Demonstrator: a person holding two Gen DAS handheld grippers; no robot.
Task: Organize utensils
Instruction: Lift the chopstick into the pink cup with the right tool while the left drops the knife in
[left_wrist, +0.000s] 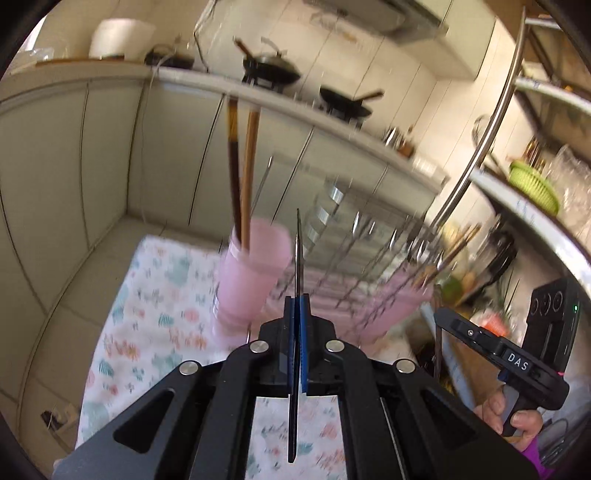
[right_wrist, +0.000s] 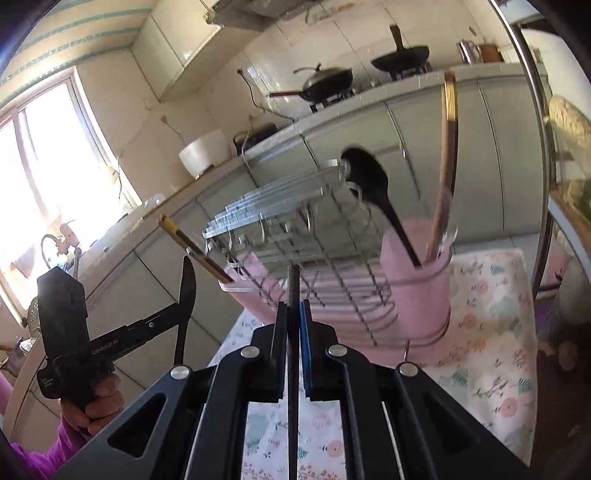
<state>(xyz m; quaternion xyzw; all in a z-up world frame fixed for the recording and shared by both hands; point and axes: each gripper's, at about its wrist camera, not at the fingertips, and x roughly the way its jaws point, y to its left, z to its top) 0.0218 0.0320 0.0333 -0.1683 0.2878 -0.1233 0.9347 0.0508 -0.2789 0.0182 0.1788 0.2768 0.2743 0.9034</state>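
Lower centre of the left wrist view: left gripper (left_wrist: 295, 306), jaws pressed together on a black serrated knife (left_wrist: 298, 251) held edge-on, blade tip rising to mid-frame, handle running down to the bottom edge. Lower right of the same view: right gripper (left_wrist: 441, 317) seen from the side, a hand (left_wrist: 513, 417) on its grip and a thin dark rod hanging from its tip.

Lower centre of the right wrist view: right gripper (right_wrist: 293, 308), jaws narrow and clamped on a thin dark utensil handle (right_wrist: 293, 288), its working end not identifiable. Lower left of that view: left gripper (right_wrist: 181, 317) with the knife (right_wrist: 186, 295) upright in it.

Beneath both, a floral cloth (left_wrist: 155, 295) on the table.

Just beyond the fingertips, a wire dish rack (right_wrist: 295, 229) on a pink tray (right_wrist: 258, 299), blurred.

At the rack's end, right of centre in the right wrist view, a pink utensil cup (right_wrist: 413, 280) holding a black spoon (right_wrist: 369, 181) and chopsticks (right_wrist: 447, 147); in the left wrist view the cup (left_wrist: 255, 273) sits just left of the knife blade, apart from it.

Upper frame, farthest: counter with two black pans (left_wrist: 273, 70) and a white pot (left_wrist: 122, 37).
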